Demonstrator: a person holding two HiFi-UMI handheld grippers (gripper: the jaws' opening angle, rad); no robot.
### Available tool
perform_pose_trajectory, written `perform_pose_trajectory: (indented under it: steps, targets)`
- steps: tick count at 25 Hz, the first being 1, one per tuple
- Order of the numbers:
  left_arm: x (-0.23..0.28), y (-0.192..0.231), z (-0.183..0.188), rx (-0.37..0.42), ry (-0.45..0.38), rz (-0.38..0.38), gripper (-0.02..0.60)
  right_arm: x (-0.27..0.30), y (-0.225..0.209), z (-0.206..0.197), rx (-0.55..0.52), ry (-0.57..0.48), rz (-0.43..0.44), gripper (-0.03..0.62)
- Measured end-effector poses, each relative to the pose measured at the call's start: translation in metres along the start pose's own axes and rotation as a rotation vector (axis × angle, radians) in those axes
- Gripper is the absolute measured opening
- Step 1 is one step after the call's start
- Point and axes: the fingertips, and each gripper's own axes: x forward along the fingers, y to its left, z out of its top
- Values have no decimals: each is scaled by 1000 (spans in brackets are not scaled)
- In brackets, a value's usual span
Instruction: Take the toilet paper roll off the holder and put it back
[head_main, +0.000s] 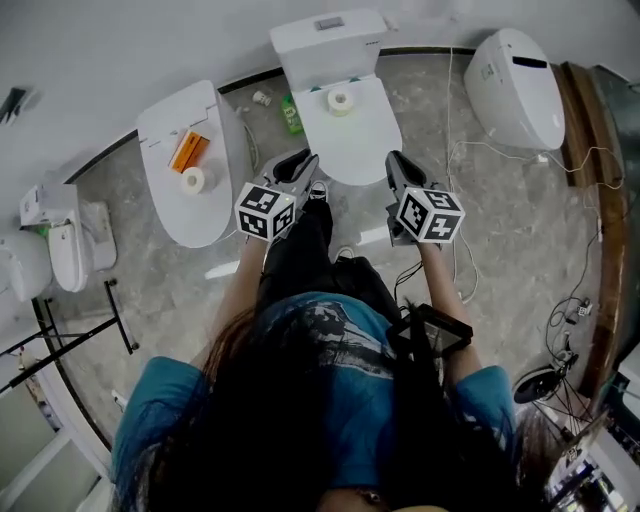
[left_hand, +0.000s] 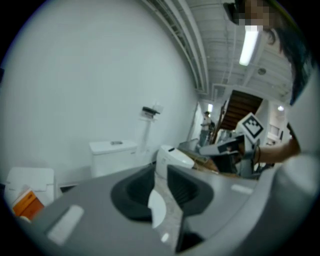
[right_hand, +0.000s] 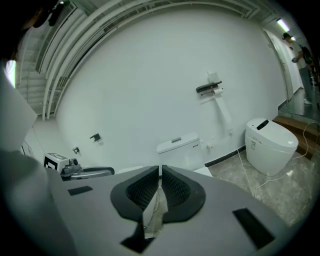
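Note:
One toilet paper roll (head_main: 341, 100) lies on the lid of the middle toilet (head_main: 350, 135), and another roll (head_main: 193, 180) lies on the left toilet (head_main: 190, 215). A black wall holder (right_hand: 209, 88) is high on the white wall; it also shows in the left gripper view (left_hand: 150, 111). No roll shows on the holder. My left gripper (head_main: 300, 163) (left_hand: 161, 170) is in the air before the middle toilet, its jaws a narrow slit apart with nothing in them. My right gripper (head_main: 397, 163) (right_hand: 160, 170) is level with it, shut and empty.
An orange pack (head_main: 188, 152) lies on the left toilet. A green bottle (head_main: 291, 115) stands on the floor by the middle toilet's tank. A third toilet (head_main: 515, 85) is at the right, with cables (head_main: 470, 200) across the floor. A black rack (head_main: 70, 335) stands at the left.

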Motion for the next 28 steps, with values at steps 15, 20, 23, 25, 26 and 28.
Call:
perform_pose_trajectory:
  steps: [15, 20, 23, 25, 26, 28]
  targets:
    - [-100, -102, -43, -4, 1, 38, 69, -102, 78, -58, -59, 24, 106, 32]
    - [-116, -102, -41, -16, -18, 28, 69, -112, 91, -74, -50, 37, 85, 32]
    - [-133, -101, -43, -1, -17, 13, 69, -115, 107, -83, -39, 35, 74, 32]
    - [-148, -101, -46, 11, -11, -4, 69, -119, 122, -90, -36, 26, 65, 32]
    - [-157, -101, -49, 18, -9, -14, 69, -120, 131, -94, -34, 23, 62, 32]
    - [-177, -100, -54, 31, -4, -34, 69, -124, 153, -105, -29, 21, 58, 32]
